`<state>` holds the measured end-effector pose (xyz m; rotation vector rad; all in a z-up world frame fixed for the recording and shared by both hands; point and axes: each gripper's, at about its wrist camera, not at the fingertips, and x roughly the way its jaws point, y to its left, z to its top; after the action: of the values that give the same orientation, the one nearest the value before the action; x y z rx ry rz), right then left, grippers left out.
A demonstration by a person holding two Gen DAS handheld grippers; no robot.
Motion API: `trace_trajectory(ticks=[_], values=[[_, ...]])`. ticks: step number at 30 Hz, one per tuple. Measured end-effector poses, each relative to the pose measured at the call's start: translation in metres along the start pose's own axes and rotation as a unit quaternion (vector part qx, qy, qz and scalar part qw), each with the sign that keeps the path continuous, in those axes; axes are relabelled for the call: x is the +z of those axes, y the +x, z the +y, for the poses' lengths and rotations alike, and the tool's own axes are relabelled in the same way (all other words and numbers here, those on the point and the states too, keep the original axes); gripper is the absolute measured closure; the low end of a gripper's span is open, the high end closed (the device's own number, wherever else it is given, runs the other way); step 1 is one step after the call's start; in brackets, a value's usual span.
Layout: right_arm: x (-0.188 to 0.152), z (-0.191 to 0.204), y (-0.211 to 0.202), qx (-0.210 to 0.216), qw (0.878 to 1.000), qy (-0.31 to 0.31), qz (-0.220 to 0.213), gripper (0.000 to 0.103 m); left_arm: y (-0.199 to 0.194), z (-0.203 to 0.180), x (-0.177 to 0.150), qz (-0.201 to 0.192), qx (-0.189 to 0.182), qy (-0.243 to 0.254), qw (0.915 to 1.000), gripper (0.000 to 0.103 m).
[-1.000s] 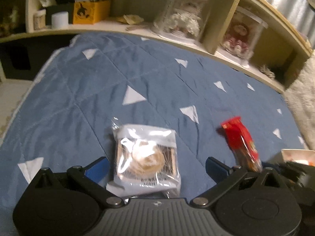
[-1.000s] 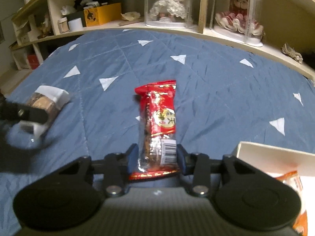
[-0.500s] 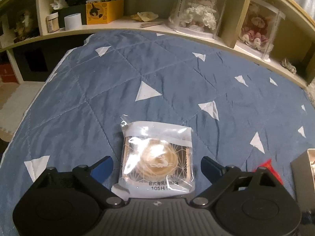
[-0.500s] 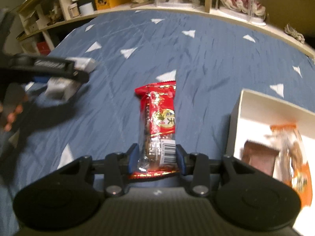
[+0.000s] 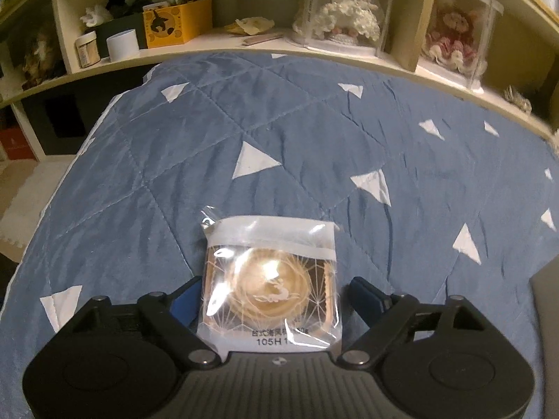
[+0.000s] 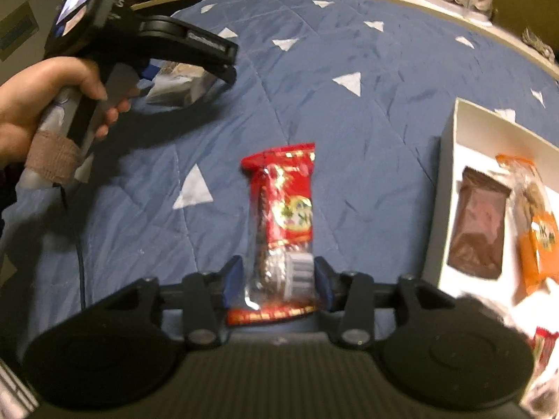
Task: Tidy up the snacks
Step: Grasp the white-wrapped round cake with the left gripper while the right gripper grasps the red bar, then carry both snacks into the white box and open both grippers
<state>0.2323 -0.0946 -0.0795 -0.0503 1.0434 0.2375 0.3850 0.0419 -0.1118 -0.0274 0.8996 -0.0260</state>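
straddling the pastry packet (image 5: 269, 279), left fingers (image 5: 187, 296) closing; right fingers (image 6: 232, 279) loosening beside the blurred red snack (image 6: 283, 216).

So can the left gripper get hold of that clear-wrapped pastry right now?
Probably yes: the pastry lies flat on the blue quilt between the left gripper fingers, which have just been closing, with nothing in the way.

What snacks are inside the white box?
In the white box lie a brown packet and an orange packet. A red wrapper peeks out near the bottom corner. The rest of the box runs out of the picture, so more may be hidden.
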Motion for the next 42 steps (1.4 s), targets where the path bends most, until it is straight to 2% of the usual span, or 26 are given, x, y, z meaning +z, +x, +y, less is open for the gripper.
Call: trace_trajectory(ticks=[7,9,15,24,33,42], values=[[0.015,-0.009,0.015,0.014,1.000,0.028,-0.001,0.045,-0.002,-0.001,0.000,0.008,0.020,0.009,0.9997,0.028],[0.015,-0.011,0.017,0.012,1.000,0.025,-0.002,0.052,-0.004,-0.002,-0.001,0.008,0.021,0.010,0.9997,0.036],[0.013,-0.013,0.015,0.017,1.000,0.010,-0.011,0.059,-0.013,-0.003,-0.009,0.009,0.017,0.010,0.9998,0.036],[0.009,-0.023,0.002,0.028,0.999,0.025,-0.032,0.063,-0.044,-0.004,-0.023,0.022,-0.025,-0.038,0.9987,0.036],[0.012,-0.035,-0.034,0.033,0.996,0.045,-0.076,0.064,-0.093,-0.023,-0.026,-0.007,-0.052,-0.029,0.9982,0.036],[0.010,-0.061,-0.074,0.005,0.990,0.071,-0.122,0.064,-0.129,-0.040,-0.034,-0.024,-0.086,-0.035,0.9954,0.036]])
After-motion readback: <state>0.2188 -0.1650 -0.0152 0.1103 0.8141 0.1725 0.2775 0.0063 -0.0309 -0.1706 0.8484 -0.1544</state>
